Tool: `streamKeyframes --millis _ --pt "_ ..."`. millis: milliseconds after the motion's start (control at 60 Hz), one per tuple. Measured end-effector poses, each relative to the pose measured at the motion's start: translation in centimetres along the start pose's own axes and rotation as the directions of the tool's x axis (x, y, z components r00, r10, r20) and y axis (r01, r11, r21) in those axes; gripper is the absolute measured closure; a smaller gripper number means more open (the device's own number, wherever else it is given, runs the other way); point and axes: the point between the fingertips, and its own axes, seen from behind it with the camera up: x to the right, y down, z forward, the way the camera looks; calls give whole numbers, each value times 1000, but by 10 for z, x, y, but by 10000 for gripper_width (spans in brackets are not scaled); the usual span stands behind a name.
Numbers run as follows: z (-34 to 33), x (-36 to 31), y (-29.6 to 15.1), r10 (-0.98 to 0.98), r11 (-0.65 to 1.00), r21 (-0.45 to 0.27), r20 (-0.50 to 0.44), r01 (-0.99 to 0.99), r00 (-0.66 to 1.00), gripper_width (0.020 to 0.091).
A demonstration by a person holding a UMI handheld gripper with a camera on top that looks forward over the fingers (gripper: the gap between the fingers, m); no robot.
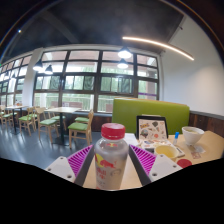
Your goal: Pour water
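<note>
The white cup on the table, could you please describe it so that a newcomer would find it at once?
Start at the green booth seat below the windows, then drop to the light table in front of it. The white cup stands there beyond the claw, right of the upright menu card; unlike the red-capped bottle between the claw's fingers, it is open-topped and plain white.

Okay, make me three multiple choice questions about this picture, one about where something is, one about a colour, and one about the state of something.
1. Where is the bottle?
A. between the gripper fingers
B. on a chair
C. on the floor

2. What colour is the bottle cap?
A. blue
B. red
C. black

3. Is the bottle capped?
A. no, open
B. cap lies beside it
C. yes, cap on

Answers:
1 A, a pink pad sits at each side of it.
2 B, the cap shows red.
3 C, the cap sits on the neck.
</note>
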Motion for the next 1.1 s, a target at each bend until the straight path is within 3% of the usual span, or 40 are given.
streamKeyframes --millis 17,67,167,300,383,483,583,667,800,900,1017,1100 --pt "4 -2 1 1 1000 -2 2 -1 1000 333" --pt "17 1 8 3 1000 -21 -9 -3 1000 563" --pt "27 11 11 18 1000 13 -21 -17 1000 600" --pt "33 11 10 59 998 6 1 -59 998 711" --pt "28 -1 2 153 988 0 24 -153 988 712" --pt "31 7 -24 473 880 -1 91 -475 876 715" --pt "33 27 -53 819 559 -61 199 -827 539 715" --pt "40 61 -61 959 208 -129 223 -969 177 727" --pt "49 85 -67 923 -262 -257 214 -930 -319 714" --pt "42 93 -63 772 -560 -313 140 -767 -620 716" --pt "37 104 -48 757 -603 -258 112 -755 -644 715" --pt "36 106 -45 723 -640 -270 104 -719 -683 716"
